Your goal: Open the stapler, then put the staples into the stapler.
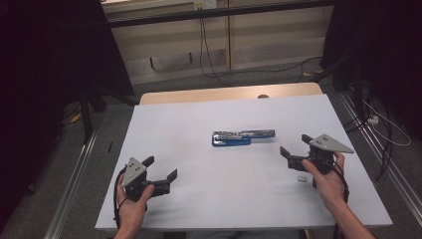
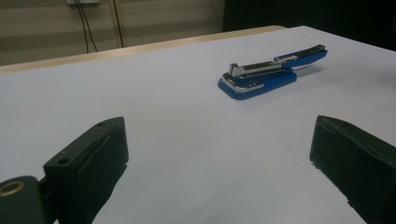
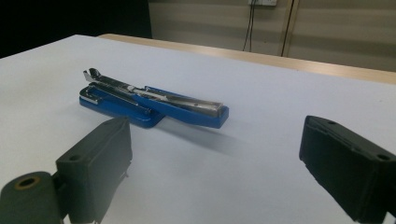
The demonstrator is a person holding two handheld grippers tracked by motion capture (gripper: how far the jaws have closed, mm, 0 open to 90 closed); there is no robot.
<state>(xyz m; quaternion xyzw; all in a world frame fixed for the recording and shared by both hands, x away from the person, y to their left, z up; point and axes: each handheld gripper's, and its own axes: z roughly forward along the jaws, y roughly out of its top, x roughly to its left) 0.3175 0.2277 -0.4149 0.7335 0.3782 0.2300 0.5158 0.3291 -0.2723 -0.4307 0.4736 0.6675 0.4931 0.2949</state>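
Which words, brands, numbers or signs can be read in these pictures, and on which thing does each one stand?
None can be read.
The blue stapler carries no lettering that shows, from above or up close.
The small white item on the table near the right hand is too small to read.
The grey plates on both tools are plain.

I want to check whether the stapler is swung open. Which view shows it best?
The right gripper view: the stapler is closest, its opened arm and metal track plain. The left gripper view shows it farther off, end-on; the high view shows it small, from above.
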